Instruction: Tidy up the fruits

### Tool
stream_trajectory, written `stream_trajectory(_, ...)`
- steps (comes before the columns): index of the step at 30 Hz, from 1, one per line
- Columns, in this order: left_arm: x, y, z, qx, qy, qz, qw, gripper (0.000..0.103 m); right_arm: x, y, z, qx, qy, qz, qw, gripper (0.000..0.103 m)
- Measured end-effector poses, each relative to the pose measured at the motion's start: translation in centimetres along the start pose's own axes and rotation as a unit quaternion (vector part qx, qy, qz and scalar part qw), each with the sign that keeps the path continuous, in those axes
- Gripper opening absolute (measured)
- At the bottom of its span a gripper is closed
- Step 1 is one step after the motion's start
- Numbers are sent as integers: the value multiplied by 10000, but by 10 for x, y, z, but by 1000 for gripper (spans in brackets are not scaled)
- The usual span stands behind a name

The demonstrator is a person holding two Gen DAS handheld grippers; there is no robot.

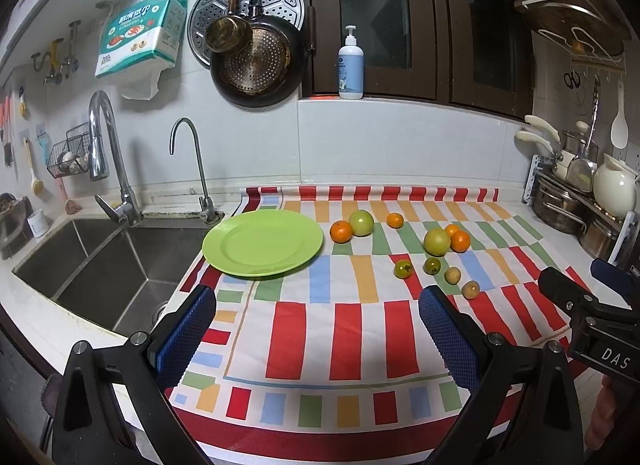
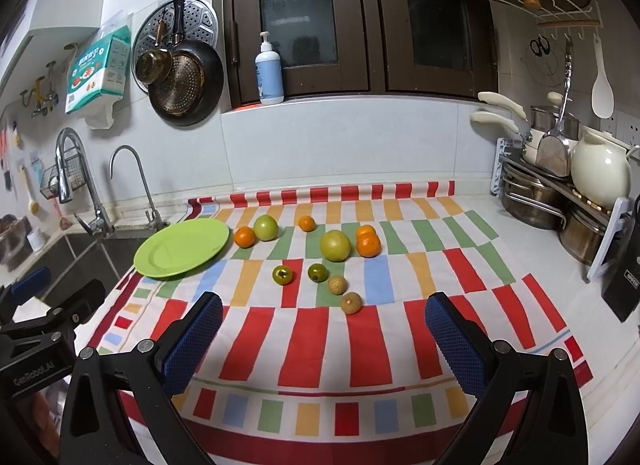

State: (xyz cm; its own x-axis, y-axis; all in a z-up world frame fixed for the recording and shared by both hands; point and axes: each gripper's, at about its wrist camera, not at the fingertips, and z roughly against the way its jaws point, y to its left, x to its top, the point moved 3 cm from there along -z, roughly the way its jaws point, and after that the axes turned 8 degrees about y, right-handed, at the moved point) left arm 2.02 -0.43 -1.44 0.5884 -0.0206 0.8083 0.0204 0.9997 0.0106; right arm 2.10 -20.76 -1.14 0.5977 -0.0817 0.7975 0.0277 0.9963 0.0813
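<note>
The left gripper (image 1: 316, 329) and right gripper (image 2: 324, 333) hover with fingers spread, holding nothing. The fruits (image 2: 335, 245) lie scattered on the striped cloth (image 2: 312, 345), beside the bare green plate (image 2: 182, 249). Sorting looks unstarted; next comes reaching for a fruit.

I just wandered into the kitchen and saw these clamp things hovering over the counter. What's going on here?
A person holds a two-finger tool in each hand, set to sort fruit. The left gripper and right gripper are both open and empty, hovering over the striped cloth. The green plate by the sink has nothing on it. The oranges, green fruits and small brown fruits all lie loose on the cloth, none touched yet.
</note>
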Motion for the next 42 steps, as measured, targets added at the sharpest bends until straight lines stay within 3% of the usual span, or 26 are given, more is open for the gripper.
stream_trajectory(42, 13, 2, 12, -45, -169, 32, 9998, 103, 9, 5, 16, 147, -231, 64, 9996, 102)
